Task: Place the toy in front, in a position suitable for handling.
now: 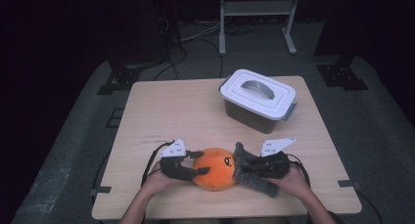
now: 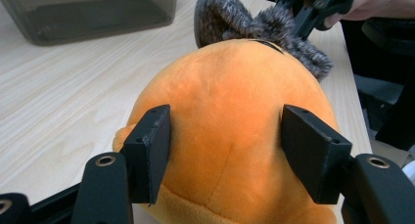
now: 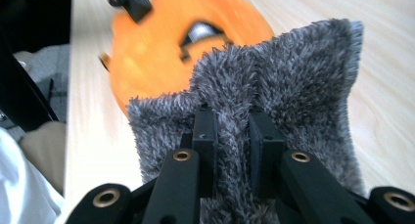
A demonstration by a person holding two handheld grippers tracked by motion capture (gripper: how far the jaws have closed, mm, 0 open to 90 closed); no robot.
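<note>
A round orange plush toy [image 1: 214,168] with a dark face marking lies near the table's front edge. A grey fuzzy piece [image 1: 264,186] joins it on its right side. My left gripper [image 1: 199,163] reaches in from the left, and in the left gripper view its jaws press on both sides of the orange body [image 2: 230,101]. My right gripper [image 1: 249,169] comes in from the right. Its jaws are pinched on a fold of the grey fuzz [image 3: 293,77], with the orange plush [image 3: 147,53] blurred beyond. The right gripper [image 2: 313,9] also appears beyond the plush in the left gripper view.
A dark translucent box with a white handled lid [image 1: 257,94] stands at the back right of the wooden table [image 1: 171,116]. Its lower wall [image 2: 93,13] appears in the left gripper view. A person's hands hold both grippers at the front edge. Stands and cables sit on the floor behind.
</note>
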